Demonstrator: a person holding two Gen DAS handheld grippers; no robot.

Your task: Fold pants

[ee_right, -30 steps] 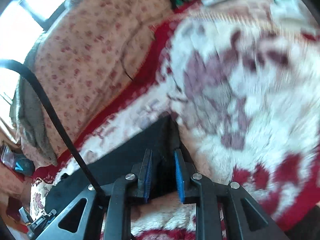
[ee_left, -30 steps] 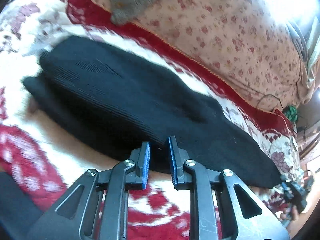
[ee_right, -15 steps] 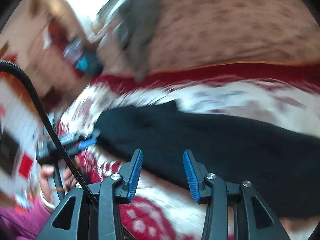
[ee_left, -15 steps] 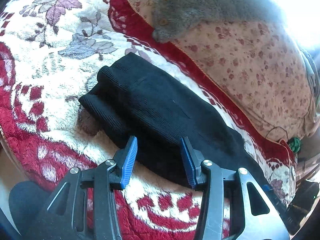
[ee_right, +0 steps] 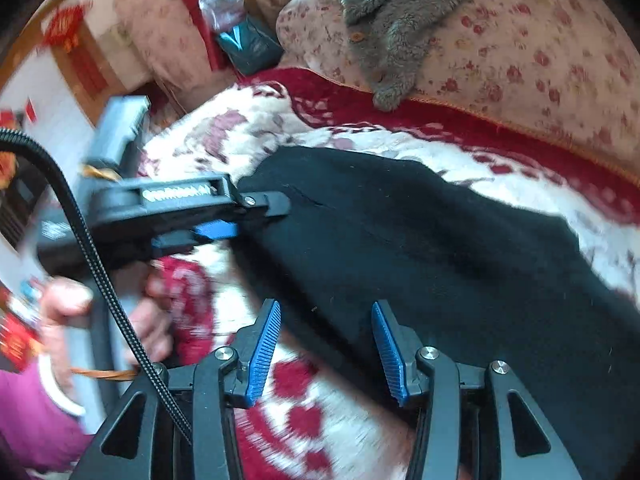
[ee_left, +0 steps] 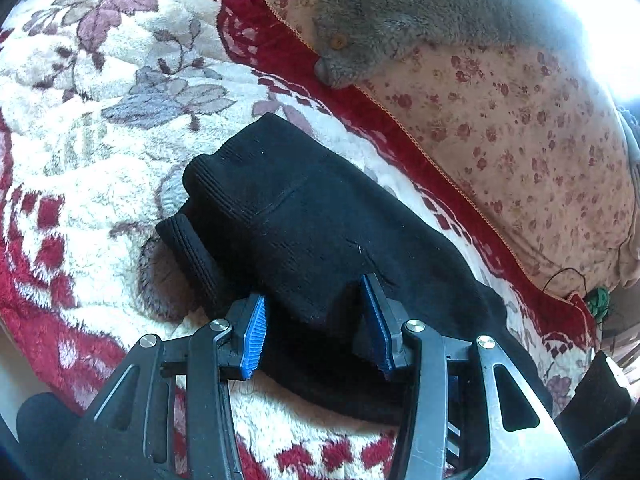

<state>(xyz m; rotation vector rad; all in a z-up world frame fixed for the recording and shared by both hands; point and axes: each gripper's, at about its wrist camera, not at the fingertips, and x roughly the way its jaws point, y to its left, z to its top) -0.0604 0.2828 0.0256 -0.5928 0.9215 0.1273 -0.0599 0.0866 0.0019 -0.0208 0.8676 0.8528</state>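
While the left wrist view looks down its fingers, the left tool (ee_left: pixel 316 328) stands spread wide, its blue pads straddling the near edge of the black pants (ee_left: pixel 320 236) without pinching them. The pants lie along the red-and-cream blanket (ee_left: pixel 100 120), ribbed end toward 10 o'clock, the rest running off toward 4 o'clock. A grey garment (ee_left: pixel 400 20) rests on the floral cushion (ee_left: pixel 520 140) at 1 o'clock.

In the right wrist view, the right tool (ee_right: pixel 326 352) is likewise spread, empty, at the pants' near edge; the cloth stretches away toward 3 o'clock. The left tool shows at 9 o'clock, touching the fabric's end.

Risk, as I judge it: closing here may catch only the top layer, or plush blanket with it, so the layers slide apart when lifted.
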